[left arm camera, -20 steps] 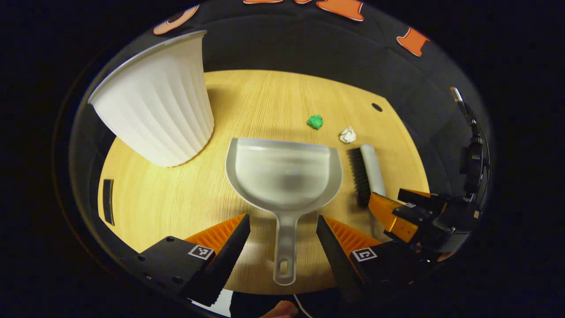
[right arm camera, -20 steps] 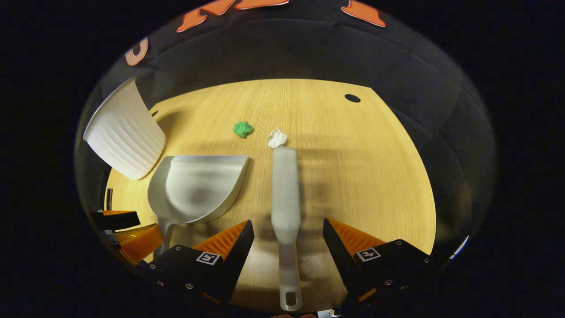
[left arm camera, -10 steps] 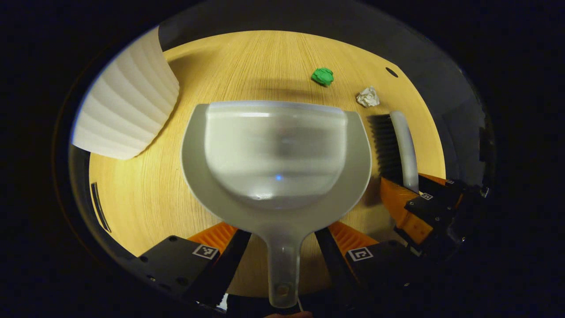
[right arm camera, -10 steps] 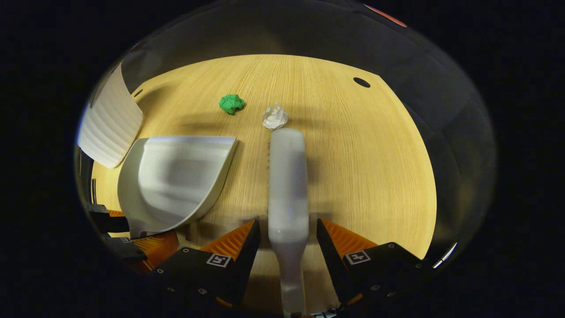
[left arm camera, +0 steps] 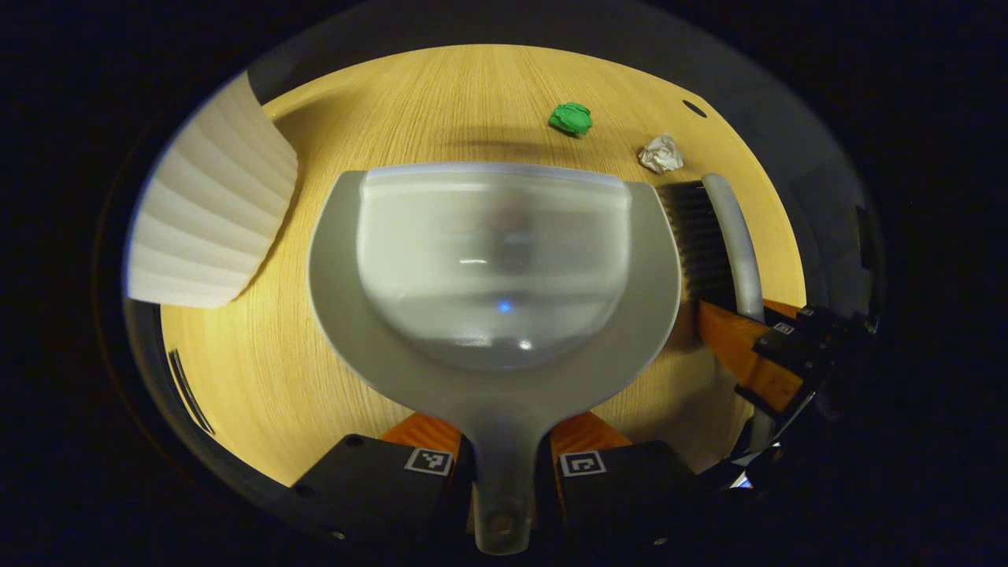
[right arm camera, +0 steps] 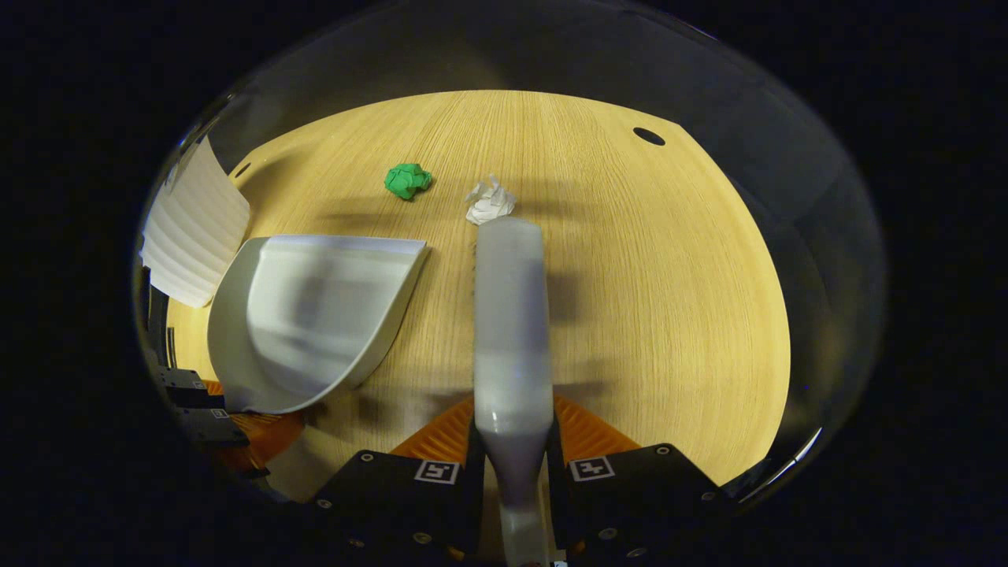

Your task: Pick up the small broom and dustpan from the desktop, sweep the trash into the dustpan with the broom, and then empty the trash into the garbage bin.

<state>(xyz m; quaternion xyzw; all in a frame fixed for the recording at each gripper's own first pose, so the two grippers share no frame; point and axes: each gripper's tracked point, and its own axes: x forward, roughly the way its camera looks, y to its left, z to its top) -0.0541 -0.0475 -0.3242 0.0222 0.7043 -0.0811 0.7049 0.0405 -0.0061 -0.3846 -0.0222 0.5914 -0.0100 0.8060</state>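
Observation:
In the left gripper view my left gripper (left arm camera: 504, 457) is shut on the handle of the grey dustpan (left arm camera: 492, 268), whose pan lies on the wooden desk ahead. The right gripper view has my right gripper (right arm camera: 513, 453) shut on the handle of the small grey broom (right arm camera: 509, 315), which points away along the desk. A green paper ball (right arm camera: 407, 179) and a white paper ball (right arm camera: 490, 202) lie just past the broom's tip; the green ball (left arm camera: 571, 118) and white ball (left arm camera: 660, 153) also lie beyond the dustpan's lip. The broom's dark bristles (left arm camera: 701, 236) face the dustpan.
A white ribbed garbage bin (left arm camera: 209, 224) stands on the desk left of the dustpan, also at the left edge in the right gripper view (right arm camera: 193, 228). The desk (right arm camera: 669, 276) has a small cable hole (right arm camera: 649, 136) at the far right.
Both grippers moved forward and down over the handles and went from open to shut, the left on the dustpan handle, the right on the broom handle.

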